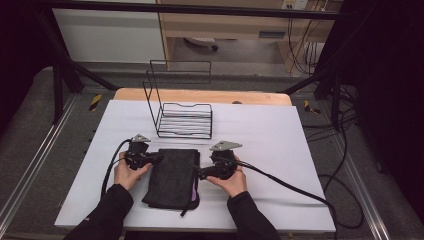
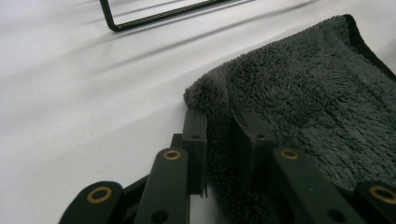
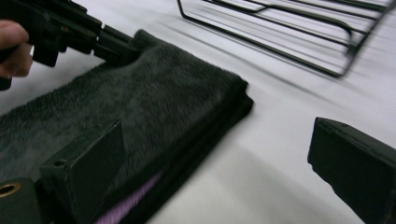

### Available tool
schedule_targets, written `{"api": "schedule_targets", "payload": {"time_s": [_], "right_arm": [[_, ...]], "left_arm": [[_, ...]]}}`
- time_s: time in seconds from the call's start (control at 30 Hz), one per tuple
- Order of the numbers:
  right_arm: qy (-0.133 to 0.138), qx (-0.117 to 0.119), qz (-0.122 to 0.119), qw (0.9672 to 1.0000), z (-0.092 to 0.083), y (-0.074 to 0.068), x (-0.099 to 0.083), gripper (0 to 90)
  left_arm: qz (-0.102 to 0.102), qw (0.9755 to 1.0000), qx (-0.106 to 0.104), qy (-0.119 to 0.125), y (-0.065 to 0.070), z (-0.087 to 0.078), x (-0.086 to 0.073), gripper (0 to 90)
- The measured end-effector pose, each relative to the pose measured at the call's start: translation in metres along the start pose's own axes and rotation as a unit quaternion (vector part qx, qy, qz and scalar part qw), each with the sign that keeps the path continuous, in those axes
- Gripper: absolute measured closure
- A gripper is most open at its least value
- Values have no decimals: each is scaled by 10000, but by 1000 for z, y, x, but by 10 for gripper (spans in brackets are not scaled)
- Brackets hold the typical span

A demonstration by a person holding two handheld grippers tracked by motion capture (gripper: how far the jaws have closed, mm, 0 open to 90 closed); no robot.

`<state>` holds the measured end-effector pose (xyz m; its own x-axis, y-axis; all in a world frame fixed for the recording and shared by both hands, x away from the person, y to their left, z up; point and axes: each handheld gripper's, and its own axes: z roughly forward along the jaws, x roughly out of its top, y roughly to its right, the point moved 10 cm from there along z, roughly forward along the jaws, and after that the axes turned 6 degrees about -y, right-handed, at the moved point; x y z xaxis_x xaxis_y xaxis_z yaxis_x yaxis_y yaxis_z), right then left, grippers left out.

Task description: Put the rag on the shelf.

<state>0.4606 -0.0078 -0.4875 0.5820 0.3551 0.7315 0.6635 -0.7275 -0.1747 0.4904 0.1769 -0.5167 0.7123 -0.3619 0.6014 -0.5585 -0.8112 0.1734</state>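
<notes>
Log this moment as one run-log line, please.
left gripper: shut on folded dark towel, far-left corner | right gripper: open, at towel's right edge | wire rack: unloaded, behind towel | white table

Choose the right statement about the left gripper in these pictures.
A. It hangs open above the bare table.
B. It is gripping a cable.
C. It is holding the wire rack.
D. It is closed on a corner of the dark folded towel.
D: in the left gripper view, the jaws of the left gripper pinch a fluffy corner of the dark folded towel, while the wire rack stands apart behind it.
</notes>
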Motion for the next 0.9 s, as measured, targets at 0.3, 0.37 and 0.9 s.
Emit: {"api": "schedule_targets", "payload": {"time_s": [0.3,0.37,0.9], "right_arm": [[-33,-90,409,9991,43,5,13,271],[-158,-195,389,9989,49,9,8,315],[-567,290,977,9932,50,0,1,689]], "left_arm": [[101,9999,16,12,0,0,0,745],[109,9999,17,12,0,0,0,745],[174,9998,-50,49,0,0,0,747]]}}
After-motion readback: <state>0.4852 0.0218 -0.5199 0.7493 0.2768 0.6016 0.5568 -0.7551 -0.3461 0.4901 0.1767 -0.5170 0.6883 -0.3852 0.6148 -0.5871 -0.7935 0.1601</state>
